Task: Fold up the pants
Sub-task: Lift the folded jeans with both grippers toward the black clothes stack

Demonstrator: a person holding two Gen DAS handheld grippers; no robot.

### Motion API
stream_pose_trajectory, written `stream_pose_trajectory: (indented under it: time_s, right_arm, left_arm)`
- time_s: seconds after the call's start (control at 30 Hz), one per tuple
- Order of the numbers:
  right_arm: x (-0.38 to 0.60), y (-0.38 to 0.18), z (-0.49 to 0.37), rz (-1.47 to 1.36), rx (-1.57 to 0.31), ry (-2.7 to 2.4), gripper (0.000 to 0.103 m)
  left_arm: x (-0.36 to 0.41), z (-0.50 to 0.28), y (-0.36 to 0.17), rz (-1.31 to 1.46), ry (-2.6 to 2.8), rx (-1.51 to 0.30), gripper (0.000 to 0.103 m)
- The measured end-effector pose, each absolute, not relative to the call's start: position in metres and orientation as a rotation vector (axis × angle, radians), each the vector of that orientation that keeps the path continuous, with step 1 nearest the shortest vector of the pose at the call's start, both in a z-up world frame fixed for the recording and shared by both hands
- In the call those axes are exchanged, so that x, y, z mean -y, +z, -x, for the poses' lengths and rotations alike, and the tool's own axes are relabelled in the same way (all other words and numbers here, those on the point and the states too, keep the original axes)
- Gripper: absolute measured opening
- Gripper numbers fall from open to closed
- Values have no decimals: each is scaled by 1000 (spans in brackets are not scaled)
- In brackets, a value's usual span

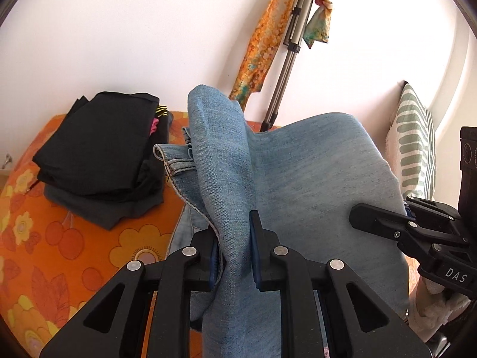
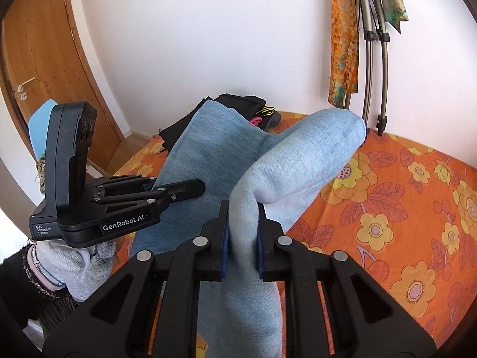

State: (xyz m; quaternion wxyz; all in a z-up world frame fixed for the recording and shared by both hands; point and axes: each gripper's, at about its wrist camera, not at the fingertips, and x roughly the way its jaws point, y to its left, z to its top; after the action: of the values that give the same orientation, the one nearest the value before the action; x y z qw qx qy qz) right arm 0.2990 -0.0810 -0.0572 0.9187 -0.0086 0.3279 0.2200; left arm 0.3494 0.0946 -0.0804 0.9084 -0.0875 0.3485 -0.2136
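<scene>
Light blue denim pants (image 1: 313,173) hang between both grippers above the bed. My left gripper (image 1: 234,246) is shut on a bunched fold of the pants; the cloth rises past its pads and drapes right. My right gripper (image 2: 243,232) is shut on another fold of the pants (image 2: 298,164), which arches up over it. The right gripper also shows at the right of the left wrist view (image 1: 387,223), and the left gripper at the left of the right wrist view (image 2: 179,192), both at the cloth's edge. A hem and seam of the pants (image 1: 176,164) lie behind.
A stack of folded black clothes (image 1: 98,155) sits on the orange flowered bedcover (image 2: 402,208) at the far left. A metal stand (image 1: 286,59) with orange scarves (image 1: 262,44) leans on the white wall. A striped pillow (image 1: 414,143) is at right; a wooden door (image 2: 44,59) at left.
</scene>
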Motion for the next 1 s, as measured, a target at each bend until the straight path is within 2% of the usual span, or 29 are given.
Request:
stream_pose_trajectory:
  time_s: [0.53,1.0]
  right_arm:
    - [-7,40,-298,182,-515,501,14]
    - [-83,62,-361,177,-453,566,14]
  left_arm:
    - [-170,-335,-2,266,-367,-515,15]
    - [-230,-374,39,178,-228,-478,15]
